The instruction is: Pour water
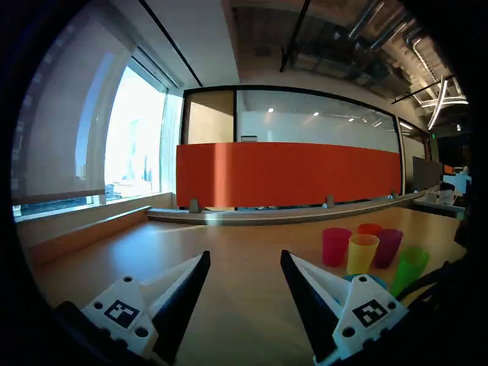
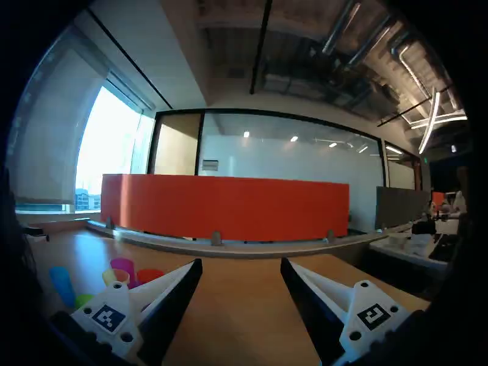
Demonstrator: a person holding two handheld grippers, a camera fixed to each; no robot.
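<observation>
The left gripper [image 1: 245, 255] hangs low over a wooden table [image 1: 183, 238], its 2 fingers spread wide with bare tabletop between them. The cups [image 1: 362, 253] stand in a tight cluster on the table ahead and to its right, apart from the fingers. 5 can be made out clearly: pink, orange, yellow, purple and green. A blue cup [image 1: 373, 279] is mostly hidden behind the right finger. The green cup [image 1: 410, 268] is partly cut by a dark cable at the edge. Their insides cannot be seen, so whether any holds water cannot be told.

The right gripper [image 2: 241, 262] is also spread wide and holds nothing. In the right gripper view the cups [image 2: 124, 267] sit low on the left, dim and small. Its left finger covers their lower parts; blue, purple, yellow, orange and green show.

An orange partition [image 1: 287, 174] runs along the table's far edge. A bright window [image 1: 131, 140] on the left is washed out.
</observation>
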